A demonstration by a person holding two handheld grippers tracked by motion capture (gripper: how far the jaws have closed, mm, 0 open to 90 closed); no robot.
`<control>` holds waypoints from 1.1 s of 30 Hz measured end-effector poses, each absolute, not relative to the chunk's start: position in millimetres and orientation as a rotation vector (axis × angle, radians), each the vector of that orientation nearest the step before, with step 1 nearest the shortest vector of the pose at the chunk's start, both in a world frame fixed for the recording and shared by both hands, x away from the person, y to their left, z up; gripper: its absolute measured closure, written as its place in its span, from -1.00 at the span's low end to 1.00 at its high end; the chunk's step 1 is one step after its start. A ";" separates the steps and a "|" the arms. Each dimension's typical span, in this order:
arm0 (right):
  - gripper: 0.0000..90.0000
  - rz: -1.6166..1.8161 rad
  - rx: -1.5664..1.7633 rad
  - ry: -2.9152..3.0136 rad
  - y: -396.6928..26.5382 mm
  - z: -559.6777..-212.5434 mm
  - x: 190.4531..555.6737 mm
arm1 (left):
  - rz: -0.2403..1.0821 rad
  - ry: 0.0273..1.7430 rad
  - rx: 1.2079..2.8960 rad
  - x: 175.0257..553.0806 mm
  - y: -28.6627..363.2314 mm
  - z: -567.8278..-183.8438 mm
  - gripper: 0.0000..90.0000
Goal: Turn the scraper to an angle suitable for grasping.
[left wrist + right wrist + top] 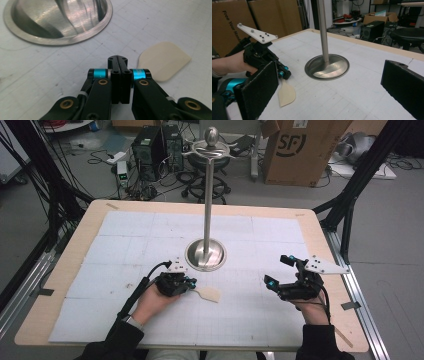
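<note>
A metal stand (205, 254) with a round base (57, 25) and a tall pole (323, 30) rises from the middle of the white mat. A pale flat wooden spatula (210, 293) lies on the mat in front of the base. My left gripper (192, 284) is low over the mat, its tips at the spatula's narrow end. Its jaws (117, 60) are shut, nothing shows between them, and the blade (163, 62) lies just to their right. My right gripper (278, 271) hovers at the right of the mat, open, its pads (259, 87) wide apart and facing the stand and spatula (286, 94).
A white gridded mat (130, 245) covers the wooden table (75, 245). Beyond the far edge are computer towers (155, 147), a stool (207, 175) and a cardboard box (300, 150). Black frame struts (350, 190) stand at both sides.
</note>
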State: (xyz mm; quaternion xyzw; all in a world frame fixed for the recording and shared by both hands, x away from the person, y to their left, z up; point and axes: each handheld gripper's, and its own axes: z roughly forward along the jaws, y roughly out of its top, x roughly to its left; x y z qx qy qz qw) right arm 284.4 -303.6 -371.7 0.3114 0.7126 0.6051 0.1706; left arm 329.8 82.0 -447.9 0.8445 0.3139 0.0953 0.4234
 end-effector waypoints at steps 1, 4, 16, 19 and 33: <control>-0.99 1.720 0.884 2.024 -303.6 -371.7 284.4 | 0.239 0.785 2.113 329.8 82.0 -447.9 1.00; -0.99 1.723 0.886 2.023 -304.1 -371.5 284.3 | 0.237 0.765 2.125 329.3 75.7 -448.0 1.00; -0.99 1.717 0.890 2.024 -305.4 -372.8 283.9 | 0.125 0.660 2.169 312.0 82.4 -446.5 1.00; -0.99 1.715 0.891 2.027 -305.2 -372.9 283.5 | 0.102 0.616 2.199 303.1 87.1 -445.0 1.00; -0.99 1.708 0.885 2.039 -303.2 -373.2 283.1 | 0.073 0.540 2.173 270.9 123.6 -444.9 1.00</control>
